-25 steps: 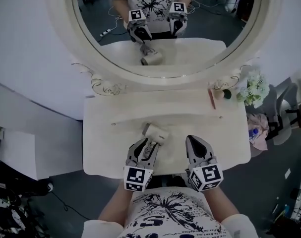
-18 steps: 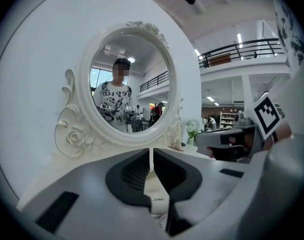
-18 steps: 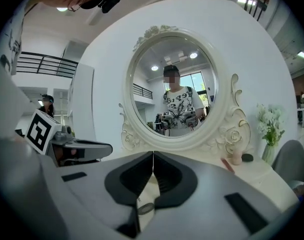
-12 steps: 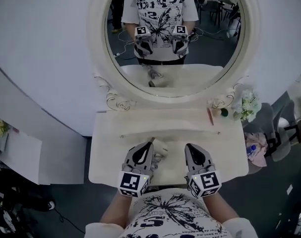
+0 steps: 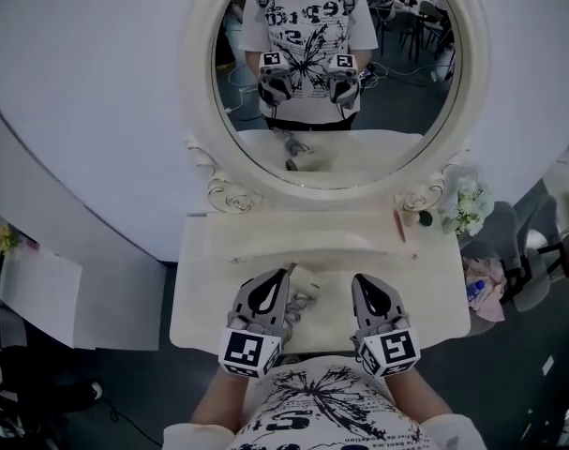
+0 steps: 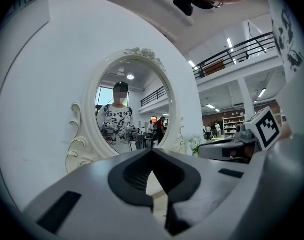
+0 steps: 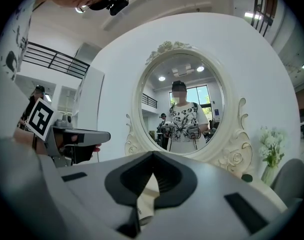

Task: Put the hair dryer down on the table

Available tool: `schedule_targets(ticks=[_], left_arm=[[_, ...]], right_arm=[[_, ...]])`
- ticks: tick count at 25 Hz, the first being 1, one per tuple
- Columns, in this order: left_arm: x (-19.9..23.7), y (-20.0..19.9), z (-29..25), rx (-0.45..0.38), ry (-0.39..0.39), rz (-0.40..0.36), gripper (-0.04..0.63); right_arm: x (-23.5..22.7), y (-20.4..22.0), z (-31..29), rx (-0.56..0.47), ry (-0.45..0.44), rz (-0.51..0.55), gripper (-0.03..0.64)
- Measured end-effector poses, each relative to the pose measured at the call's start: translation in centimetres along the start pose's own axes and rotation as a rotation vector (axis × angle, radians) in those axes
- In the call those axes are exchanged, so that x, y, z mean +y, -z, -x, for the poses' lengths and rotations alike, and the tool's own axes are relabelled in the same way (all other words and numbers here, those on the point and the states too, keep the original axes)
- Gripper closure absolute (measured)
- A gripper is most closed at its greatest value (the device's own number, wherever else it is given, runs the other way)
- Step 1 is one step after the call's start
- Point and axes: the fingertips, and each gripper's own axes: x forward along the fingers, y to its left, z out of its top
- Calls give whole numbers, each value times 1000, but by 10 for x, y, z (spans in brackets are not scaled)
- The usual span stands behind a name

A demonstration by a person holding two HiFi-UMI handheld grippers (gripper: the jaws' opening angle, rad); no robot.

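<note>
The cream hair dryer (image 5: pixel 304 281) lies on the white dressing table (image 5: pixel 218 284), its grey handle pointing toward me. My left gripper (image 5: pixel 285 271) hovers just left of it and over its handle. In the left gripper view the left gripper (image 6: pixel 152 151) is shut, tips touching, with nothing between them. My right gripper (image 5: pixel 360 278) is held to the right of the dryer, apart from it. The right gripper (image 7: pixel 153 154) is also shut and empty. Both point level at the oval mirror (image 5: pixel 340 82).
The mirror's carved frame (image 5: pixel 230 195) rises at the back of the table. A pink stick (image 5: pixel 398 223) and a small green ball (image 5: pixel 425 217) lie at the back right. White flowers (image 5: pixel 467 204) stand beyond the right edge. The table's front edge is just under both grippers.
A second ago the left gripper's jaws were around the dryer's handle. Both grippers have since risen, the left is off the dryer and shut, and the dryer stays on the table.
</note>
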Motion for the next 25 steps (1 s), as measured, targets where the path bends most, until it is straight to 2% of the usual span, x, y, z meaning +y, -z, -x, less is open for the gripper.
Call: schedule_targets(ticks=[6, 25], left_arm=[[-2, -2, 0, -4, -11, -9, 574], [-4, 14, 4, 67, -64, 5, 574]], right_arm=[[-1, 0, 3, 3, -3, 2, 598], [0, 6, 12, 8, -26, 1, 598]])
